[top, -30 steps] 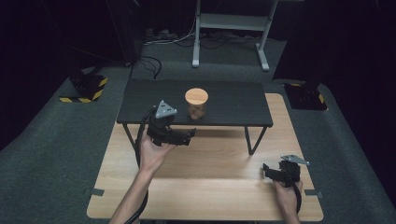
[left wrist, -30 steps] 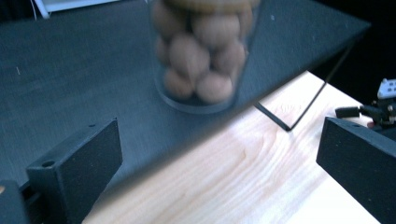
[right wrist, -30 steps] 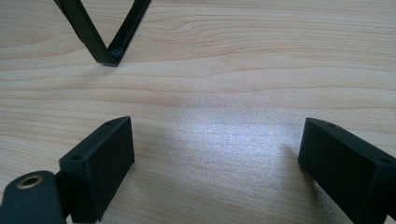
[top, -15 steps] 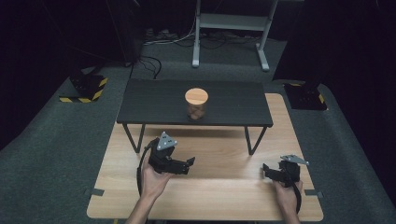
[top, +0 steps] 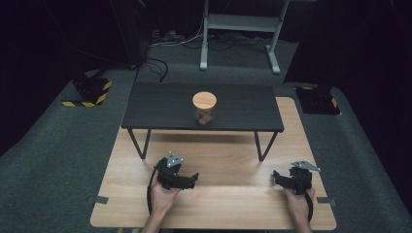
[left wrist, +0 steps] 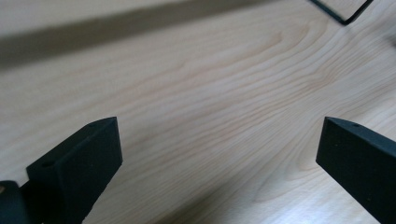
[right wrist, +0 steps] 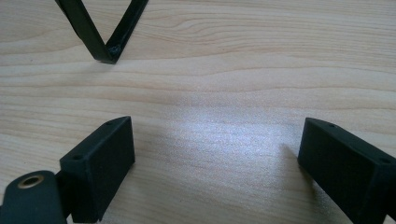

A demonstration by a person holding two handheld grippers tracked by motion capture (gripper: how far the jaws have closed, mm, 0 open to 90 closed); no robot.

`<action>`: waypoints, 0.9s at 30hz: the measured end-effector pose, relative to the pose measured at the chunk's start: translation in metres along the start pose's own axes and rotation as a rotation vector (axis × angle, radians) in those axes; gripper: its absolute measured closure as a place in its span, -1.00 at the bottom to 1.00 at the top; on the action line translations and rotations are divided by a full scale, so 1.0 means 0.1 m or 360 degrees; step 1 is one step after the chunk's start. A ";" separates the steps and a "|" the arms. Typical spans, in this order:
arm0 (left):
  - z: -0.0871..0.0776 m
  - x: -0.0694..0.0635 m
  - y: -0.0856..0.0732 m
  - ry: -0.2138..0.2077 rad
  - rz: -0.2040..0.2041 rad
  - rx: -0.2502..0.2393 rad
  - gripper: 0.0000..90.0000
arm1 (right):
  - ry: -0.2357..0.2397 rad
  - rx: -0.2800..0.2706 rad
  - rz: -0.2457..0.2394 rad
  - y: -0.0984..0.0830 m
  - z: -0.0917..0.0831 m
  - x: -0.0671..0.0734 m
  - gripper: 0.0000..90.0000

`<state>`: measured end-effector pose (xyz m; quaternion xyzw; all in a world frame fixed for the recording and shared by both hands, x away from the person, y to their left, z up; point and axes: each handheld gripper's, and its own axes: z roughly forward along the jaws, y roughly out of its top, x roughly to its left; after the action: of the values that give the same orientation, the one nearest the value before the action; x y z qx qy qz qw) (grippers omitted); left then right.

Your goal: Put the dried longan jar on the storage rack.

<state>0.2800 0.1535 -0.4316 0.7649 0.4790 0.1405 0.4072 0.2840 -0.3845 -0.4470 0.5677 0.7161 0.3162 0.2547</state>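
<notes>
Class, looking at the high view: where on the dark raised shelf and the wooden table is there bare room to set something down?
The dark shelf is bare on both sides of the wooden-lidded jar. The wooden table is bare between the left gripper and right gripper. Under the shelf, its legs crowd the corners.

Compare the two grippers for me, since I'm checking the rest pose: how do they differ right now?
The left gripper sits near the table's middle, jaws pointing toward the right gripper, which sits by the right edge, jaws pointing back at the left one. Both are open, empty and low over the wooden table.
</notes>
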 end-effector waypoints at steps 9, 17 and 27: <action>0.15 -0.01 -0.13 0.0079 0.0021 -0.0013 -0.99 | -0.0017 0.0006 -0.0013 0.01 0.00 0.03 -0.77; 0.24 0.02 -0.19 0.0089 -0.0021 -0.0017 -0.99 | -0.0022 0.0007 -0.0014 0.01 0.00 0.03 -0.77; 0.26 0.06 -0.16 0.0090 -0.0072 -0.0001 -0.99 | -0.0027 0.0006 -0.0013 0.01 0.00 0.04 -0.77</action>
<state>0.2886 0.1491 -0.4615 0.7495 0.5075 0.1529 0.3968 0.2839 -0.3807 -0.4469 0.5680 0.7168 0.3090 0.2610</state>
